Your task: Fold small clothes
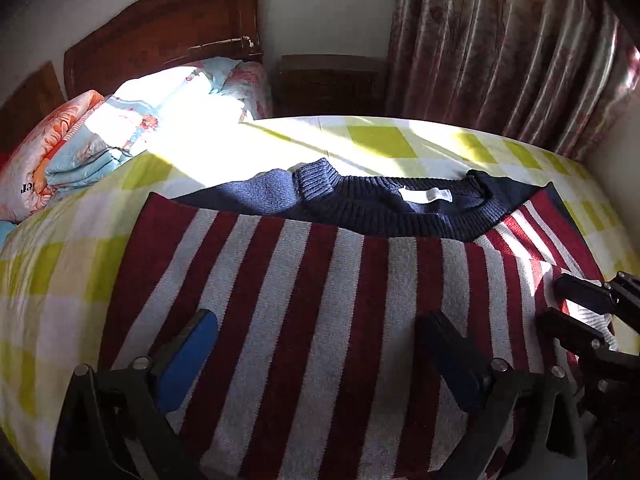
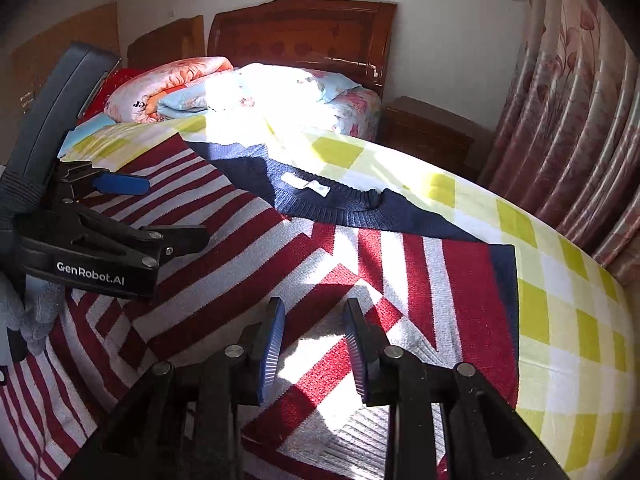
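Both grippers' jaws spread over the striped sweater; left gripper wide, right gripper narrower.

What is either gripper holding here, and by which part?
Nothing. The left gripper stands wide open over the striped sweater; the right gripper is open above its folded sleeve.

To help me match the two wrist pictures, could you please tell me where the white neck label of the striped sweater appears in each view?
Left wrist view: the white neck label sits right of centre, upper middle, inside the navy collar.
Right wrist view: the label sits near the centre, upper half, on the same collar.
Shared landmark: the wooden headboard behind the folded quilts.
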A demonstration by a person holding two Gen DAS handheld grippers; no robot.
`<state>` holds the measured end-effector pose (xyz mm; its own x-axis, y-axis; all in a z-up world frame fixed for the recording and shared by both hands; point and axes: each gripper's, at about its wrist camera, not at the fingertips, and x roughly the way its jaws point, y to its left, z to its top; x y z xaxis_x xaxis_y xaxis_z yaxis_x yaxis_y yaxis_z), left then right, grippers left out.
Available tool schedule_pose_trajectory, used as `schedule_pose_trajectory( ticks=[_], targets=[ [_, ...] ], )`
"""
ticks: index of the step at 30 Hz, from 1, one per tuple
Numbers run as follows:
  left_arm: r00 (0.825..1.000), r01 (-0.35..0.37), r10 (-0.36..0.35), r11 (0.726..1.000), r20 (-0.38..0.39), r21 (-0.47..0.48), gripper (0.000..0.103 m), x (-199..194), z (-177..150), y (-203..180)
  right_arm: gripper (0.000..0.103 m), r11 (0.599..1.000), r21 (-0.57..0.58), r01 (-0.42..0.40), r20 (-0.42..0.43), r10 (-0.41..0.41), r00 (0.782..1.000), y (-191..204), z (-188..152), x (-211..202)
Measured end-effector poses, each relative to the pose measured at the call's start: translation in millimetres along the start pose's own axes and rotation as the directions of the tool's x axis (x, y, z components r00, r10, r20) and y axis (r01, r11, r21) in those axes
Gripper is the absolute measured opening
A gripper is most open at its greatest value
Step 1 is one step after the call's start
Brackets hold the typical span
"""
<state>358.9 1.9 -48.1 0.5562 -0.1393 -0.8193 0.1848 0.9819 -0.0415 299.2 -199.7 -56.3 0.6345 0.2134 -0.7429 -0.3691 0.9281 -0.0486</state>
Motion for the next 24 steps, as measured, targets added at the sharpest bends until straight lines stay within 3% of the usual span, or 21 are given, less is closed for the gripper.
schedule_pose_trajectory(
  ticks=[5, 7, 8, 11, 12, 13, 15, 17, 19, 20, 22, 24],
  targets=[
    [0.996, -0.088, 0.088, 0.996, 0.033, -0.005, 0.103, -20, -8, 8, 0.03, 0.993, 0.114, 0.029, -0.04, -0.024, 0.999, -38, -9, -13],
    [0.996, -0.048, 0.048, 0.999, 0.077, 0.0, 0.103, -41, -17, 2, 0.03, 0.984, 0.16, 0.076, -0.047, -0.069, 0.996, -35, -10, -23],
    [0.997, -0.03, 0.03, 1.0, 0.075, 0.003, 0.103, -46, -24, -2, 0.03, 0.984, 0.167, 0.06, -0.023, -0.057, 0.998, -29, -10, -29],
    [0.997, -0.076, 0.076, 0.997, 0.003, 0.023, 0.103, -33, -44, -6, 0.03, 0.992, 0.129, -0.012, -0.042, 0.018, 0.999, -1, -16, -24],
    [0.997, -0.058, 0.057, 0.998, 0.047, 0.011, 0.103, -34, -47, 0, 0.031, 0.995, 0.098, 0.009, -0.039, -0.005, 0.999, 6, -20, -22],
    [0.998, -0.037, 0.037, 0.999, 0.042, -0.004, 0.103, -32, -48, 8, 0.032, 0.998, 0.062, 0.025, -0.017, -0.024, 1.0, 10, -23, -23],
    [0.996, -0.082, 0.083, 0.996, 0.037, -0.016, 0.103, -34, -45, 18, 0.032, 0.996, 0.087, -0.004, -0.007, 0.004, 1.0, 1, -27, -27],
    [0.996, -0.087, 0.088, 0.995, 0.02, -0.041, 0.103, -37, -45, 24, 0.031, 0.991, 0.129, 0.027, -0.028, -0.024, 0.999, -11, -30, -32],
    [0.995, -0.09, 0.092, 0.995, 0.042, -0.042, 0.103, -53, -52, 18, 0.031, 0.981, 0.166, 0.098, -0.058, -0.089, 0.994, -16, -33, -40],
    [0.996, -0.057, 0.059, 0.998, 0.061, -0.03, 0.103, -61, -57, 11, 0.031, 0.976, 0.193, 0.101, -0.051, -0.093, 0.994, -17, -36, -46],
    [0.998, -0.012, 0.012, 1.0, 0.07, 0.008, 0.103, -68, -68, -7, 0.032, 0.978, 0.203, 0.038, -0.014, -0.036, 0.999, -5, -43, -56],
    [0.998, -0.051, 0.048, 0.996, 0.045, 0.071, 0.103, -60, -77, -24, 0.033, 0.992, 0.122, 0.023, -0.031, -0.019, 0.999, 20, -47, -51]
  ],
)
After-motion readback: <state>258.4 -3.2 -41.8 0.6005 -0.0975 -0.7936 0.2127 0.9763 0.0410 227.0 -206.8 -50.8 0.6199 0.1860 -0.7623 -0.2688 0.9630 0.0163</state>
